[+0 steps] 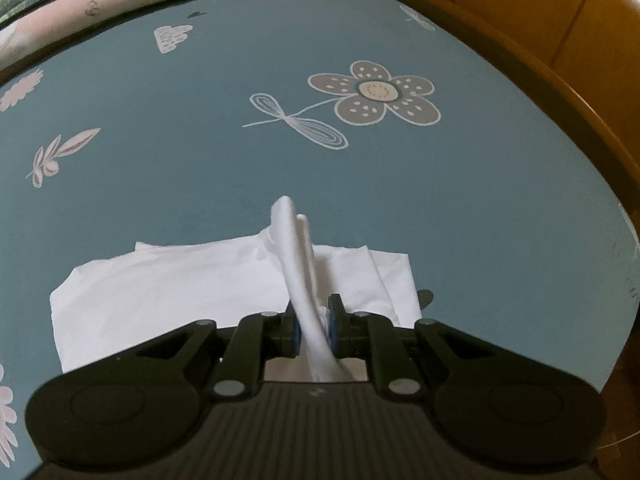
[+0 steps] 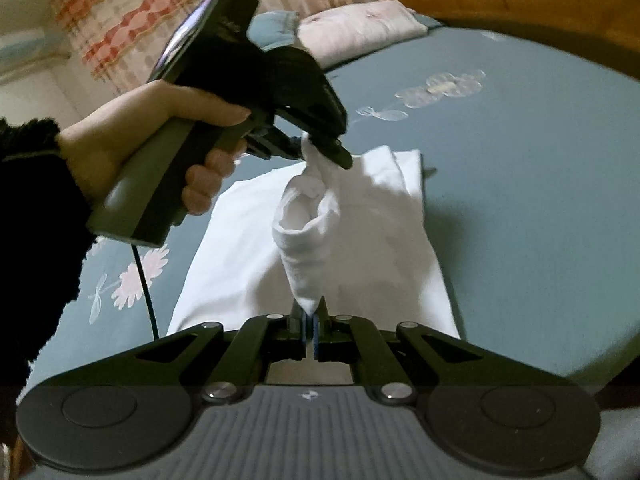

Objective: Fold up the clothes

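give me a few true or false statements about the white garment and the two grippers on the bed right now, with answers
1. Both grippers are clamped on the white garment. True: the left gripper and the right gripper each pinch a bunch of it.
2. The whole garment hangs in the air. False: only the pinched part is lifted, the rest lies on the bedsheet.
3. The bedsheet is plain red. False: it is teal with flower prints.
4. A bare hand holds the left gripper's handle. True, with a dark fuzzy sleeve behind it.
5. The garment lies on the pillow. False: the pillow sits apart at the far end of the bed.
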Action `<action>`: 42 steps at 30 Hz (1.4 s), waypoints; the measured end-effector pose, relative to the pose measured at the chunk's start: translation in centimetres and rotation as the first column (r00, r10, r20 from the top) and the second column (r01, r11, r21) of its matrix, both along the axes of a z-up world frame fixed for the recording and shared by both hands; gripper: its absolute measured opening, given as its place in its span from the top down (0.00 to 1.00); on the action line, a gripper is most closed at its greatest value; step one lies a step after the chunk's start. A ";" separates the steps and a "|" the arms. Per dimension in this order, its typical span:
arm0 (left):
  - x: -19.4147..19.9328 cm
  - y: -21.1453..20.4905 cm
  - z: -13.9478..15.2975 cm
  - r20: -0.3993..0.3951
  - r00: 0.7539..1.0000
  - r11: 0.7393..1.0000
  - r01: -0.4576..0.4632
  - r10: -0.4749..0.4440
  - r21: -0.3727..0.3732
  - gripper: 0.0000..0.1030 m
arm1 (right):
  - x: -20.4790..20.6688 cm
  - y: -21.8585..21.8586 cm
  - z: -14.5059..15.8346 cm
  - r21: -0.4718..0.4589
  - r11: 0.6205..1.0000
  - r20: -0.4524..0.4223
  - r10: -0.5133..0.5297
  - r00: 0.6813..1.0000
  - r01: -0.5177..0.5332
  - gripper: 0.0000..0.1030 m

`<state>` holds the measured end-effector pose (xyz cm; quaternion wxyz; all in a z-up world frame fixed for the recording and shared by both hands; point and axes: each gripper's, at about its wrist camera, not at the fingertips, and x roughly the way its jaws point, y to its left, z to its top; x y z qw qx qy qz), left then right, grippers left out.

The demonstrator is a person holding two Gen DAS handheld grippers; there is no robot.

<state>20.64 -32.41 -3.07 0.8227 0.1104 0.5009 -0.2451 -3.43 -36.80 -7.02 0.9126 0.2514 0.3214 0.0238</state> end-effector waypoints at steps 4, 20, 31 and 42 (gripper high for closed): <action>0.2 -0.4 -0.5 -0.002 1.000 1.000 0.008 -0.008 0.007 0.84 | -0.1 -0.7 -1.1 0.058 0.998 -0.028 -0.016 0.999 0.018 0.97; -1.5 2.9 3.4 0.064 0.988 0.979 0.145 -0.137 -0.143 0.49 | -0.1 -3.5 -3.4 0.243 0.967 -0.063 -0.060 0.996 0.074 0.70; -9.8 14.4 2.0 0.139 0.967 0.972 0.225 -0.214 -0.072 0.39 | 1.5 -6.3 -4.5 0.389 0.919 -0.081 -0.039 0.996 0.068 0.69; -18.2 19.3 0.5 0.228 0.936 0.961 0.277 -0.268 -0.007 0.20 | 1.9 -5.8 -4.7 0.357 0.928 -0.089 -0.077 0.993 0.104 0.83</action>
